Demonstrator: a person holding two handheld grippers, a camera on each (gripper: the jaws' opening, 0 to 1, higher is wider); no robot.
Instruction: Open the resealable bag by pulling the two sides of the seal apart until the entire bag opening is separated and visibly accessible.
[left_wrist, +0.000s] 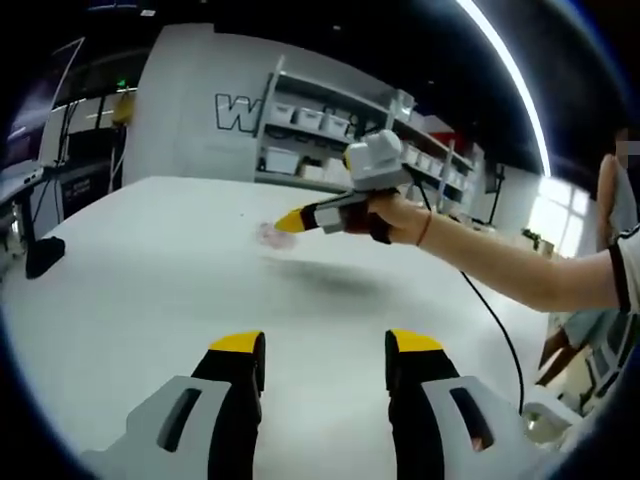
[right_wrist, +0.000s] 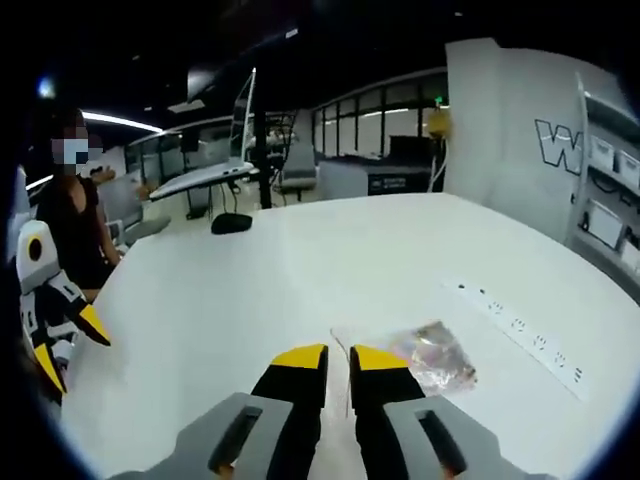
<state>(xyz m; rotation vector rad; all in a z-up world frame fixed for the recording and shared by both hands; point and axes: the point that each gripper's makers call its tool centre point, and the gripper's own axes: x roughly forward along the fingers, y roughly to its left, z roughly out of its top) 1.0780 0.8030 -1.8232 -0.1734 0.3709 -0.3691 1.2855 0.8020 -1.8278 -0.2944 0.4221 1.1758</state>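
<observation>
A clear resealable bag (right_wrist: 432, 357) with pinkish contents lies flat on the white table (right_wrist: 300, 270). In the right gripper view, my right gripper (right_wrist: 339, 358) is just over the bag's left end. Its yellow-tipped jaws stand a narrow gap apart, and a thin edge of the bag runs between them. In the left gripper view, the bag (left_wrist: 271, 236) is a faint patch far off. The right gripper (left_wrist: 291, 221), held by a hand, has its tip beside the bag. My left gripper (left_wrist: 325, 344) is wide open over bare table with nothing in it; it also appears at the left rim (right_wrist: 70, 343).
A white power strip (right_wrist: 520, 328) lies on the table right of the bag. A black object (right_wrist: 230, 222) sits at the far edge. A cable (left_wrist: 490, 310) trails from the right gripper. Shelves (left_wrist: 330, 130) stand behind the table. A person (right_wrist: 75, 230) sits beside it.
</observation>
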